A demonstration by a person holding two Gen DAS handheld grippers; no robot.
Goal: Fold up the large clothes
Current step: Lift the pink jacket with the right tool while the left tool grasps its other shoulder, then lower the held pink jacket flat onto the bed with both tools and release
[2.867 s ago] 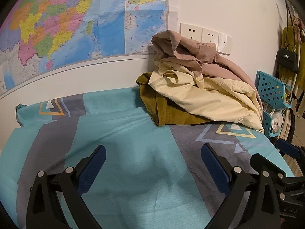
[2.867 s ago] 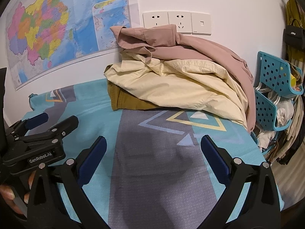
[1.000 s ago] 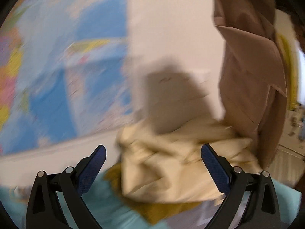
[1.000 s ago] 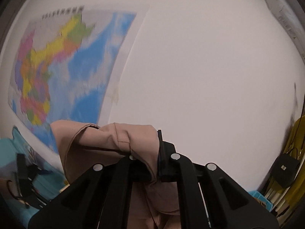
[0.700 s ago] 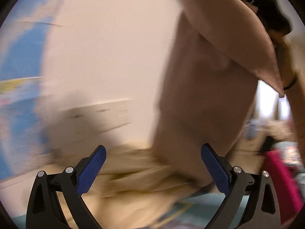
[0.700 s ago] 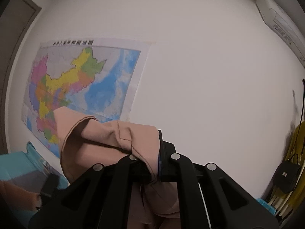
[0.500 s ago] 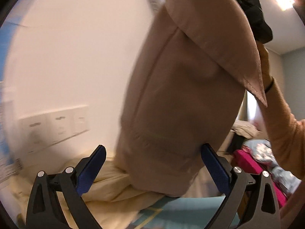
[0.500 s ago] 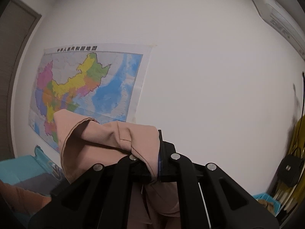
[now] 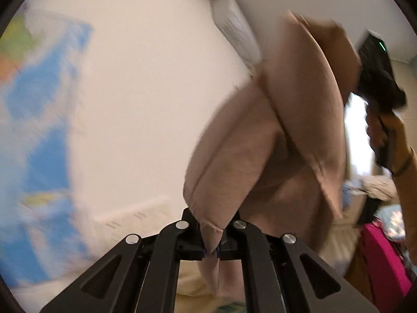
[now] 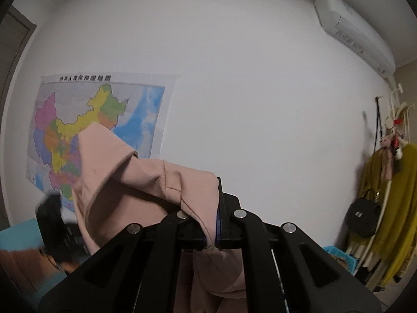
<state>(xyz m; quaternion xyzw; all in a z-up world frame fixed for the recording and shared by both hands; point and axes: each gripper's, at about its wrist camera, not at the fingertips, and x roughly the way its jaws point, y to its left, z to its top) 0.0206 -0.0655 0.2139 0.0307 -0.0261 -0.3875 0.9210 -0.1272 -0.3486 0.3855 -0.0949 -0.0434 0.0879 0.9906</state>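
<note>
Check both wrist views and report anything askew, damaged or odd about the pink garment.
Nothing looks damaged. The pink garment hangs bunched and twisted rather than spread flat, which suits a piece just lifted. The left gripper, whose jaws have just been closing, is shut on one edge; the right gripper is shut on another. The left view is motion-blurred.

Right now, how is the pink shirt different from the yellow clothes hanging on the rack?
The pink shirt is pinched in the right gripper and the left gripper, lifted and bunched up. The yellow clothes hang loose on the rack by the wall, untouched. One is dusty pink, the other mustard yellow. Both are unfolded.
</note>
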